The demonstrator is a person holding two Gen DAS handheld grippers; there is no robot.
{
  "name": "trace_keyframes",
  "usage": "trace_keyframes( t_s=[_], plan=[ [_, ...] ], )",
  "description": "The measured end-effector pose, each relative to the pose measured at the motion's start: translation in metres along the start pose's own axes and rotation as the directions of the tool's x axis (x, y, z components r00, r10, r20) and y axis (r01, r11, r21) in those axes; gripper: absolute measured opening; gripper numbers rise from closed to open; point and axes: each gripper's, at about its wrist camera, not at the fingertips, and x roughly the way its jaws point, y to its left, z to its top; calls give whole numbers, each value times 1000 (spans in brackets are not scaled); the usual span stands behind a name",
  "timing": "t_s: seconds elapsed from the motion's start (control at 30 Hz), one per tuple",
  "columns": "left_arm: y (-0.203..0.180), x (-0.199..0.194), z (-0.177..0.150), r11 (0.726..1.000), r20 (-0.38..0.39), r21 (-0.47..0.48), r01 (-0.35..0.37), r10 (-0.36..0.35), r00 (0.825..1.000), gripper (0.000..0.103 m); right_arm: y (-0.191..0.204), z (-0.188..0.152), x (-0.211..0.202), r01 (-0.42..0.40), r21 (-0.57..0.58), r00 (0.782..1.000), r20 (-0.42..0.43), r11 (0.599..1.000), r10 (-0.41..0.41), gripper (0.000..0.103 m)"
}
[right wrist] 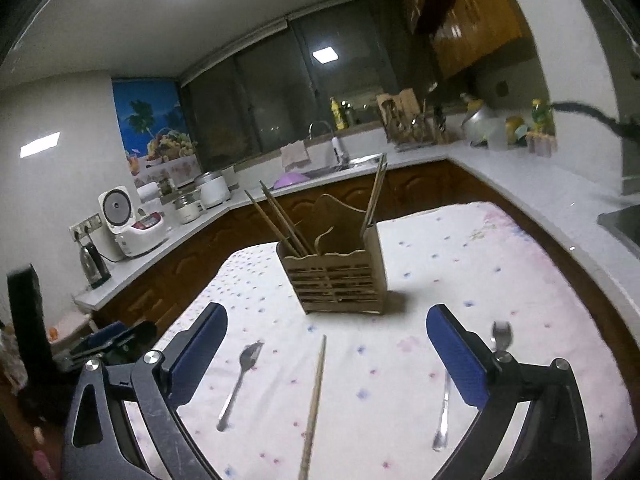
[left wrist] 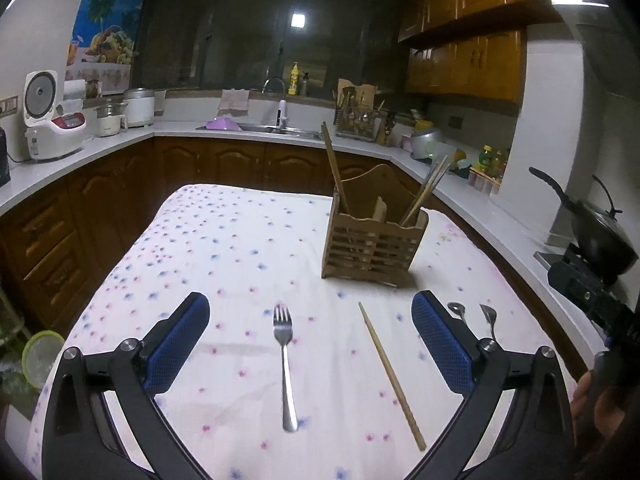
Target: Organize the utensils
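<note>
On the desk (left wrist: 224, 240), covered by a floral cloth, a slatted wooden holder (left wrist: 372, 246) stands upright with chopsticks leaning in its end compartments. Both hand-held grippers are held wide and empty above the near edge: left hand-held gripper (left wrist: 310, 344), right hand-held gripper (right wrist: 326, 348). In the left wrist view a fork (left wrist: 285, 364) and a loose chopstick (left wrist: 392, 376) lie between the fingers, and two spoons (left wrist: 474, 316) are seen past the right finger. In the right wrist view only one spoon (right wrist: 498, 338) shows, partly hidden. An open rice cooker (left wrist: 48, 116) sits on the counter.
</note>
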Motion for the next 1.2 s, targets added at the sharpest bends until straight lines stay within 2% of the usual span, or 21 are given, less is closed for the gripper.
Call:
trace_keyframes(
  t_s=[0.2, 0.57, 0.9, 1.2],
  plan=[
    [6, -14, -21, 999, -1, -3, -34, 34, 999, 103, 0, -23, -16, 29, -12, 999, 15, 999, -29, 103],
    [-8, -38, -58, 992, 40, 77, -96, 93, 995, 103, 6, -52, -38, 107, -88, 992, 73, 990, -101, 103],
    [-13, -45, -71, 990, 45, 83, -114, 110, 993, 103, 11, -73, -40, 108, -116, 994, 38, 987, -104, 103],
    [-12, -49, -79, 987, 73, 89, -131, 124, 990, 103, 12, -83, -47, 113, -117, 992, 63, 987, -106, 103]
  ],
)
